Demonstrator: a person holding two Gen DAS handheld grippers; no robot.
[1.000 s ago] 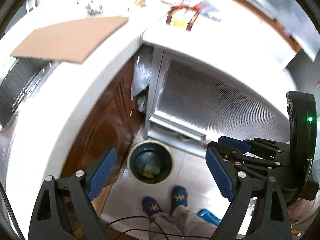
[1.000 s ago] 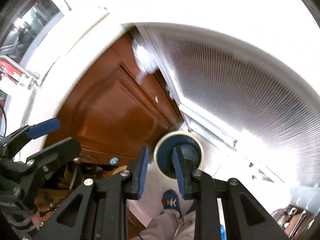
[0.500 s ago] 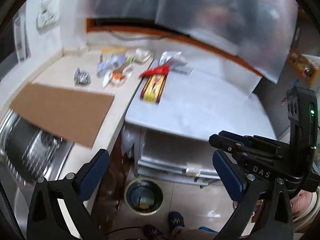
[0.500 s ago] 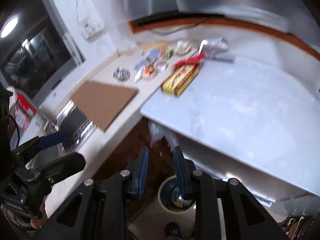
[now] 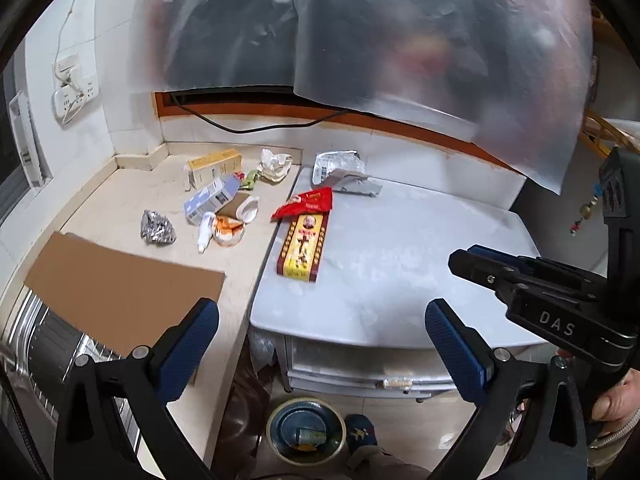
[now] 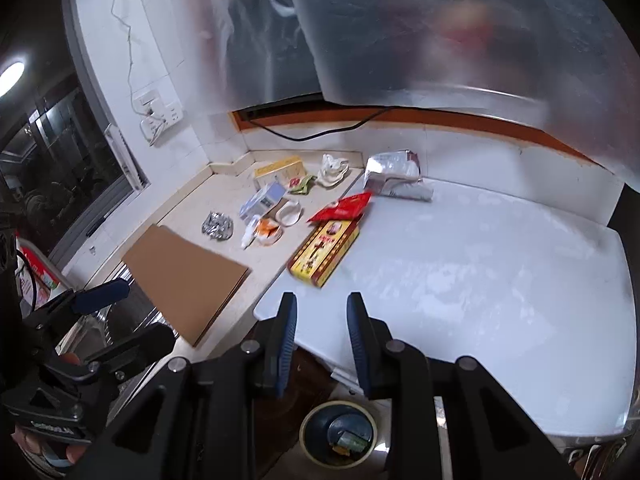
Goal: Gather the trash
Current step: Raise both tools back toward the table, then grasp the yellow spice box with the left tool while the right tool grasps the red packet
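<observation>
Littered counter point(image 5: 120, 204), white tabletop point(image 5: 400, 264)

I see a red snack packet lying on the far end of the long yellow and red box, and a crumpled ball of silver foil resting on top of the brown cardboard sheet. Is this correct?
Not quite. The crumpled ball of silver foil rests on the counter beyond the brown cardboard sheet, apart from it, not on top. The red snack packet does lie on the far end of the long yellow and red box. The left wrist view shows it.

behind plastic sheet point(image 5: 400, 52): dark shapes, blurred, unidentifiable
bin point(image 6: 338, 434) contents: too small to tell
sink point(image 5: 48, 344): partly hidden under cardboard point(image 5: 120, 288)
</observation>
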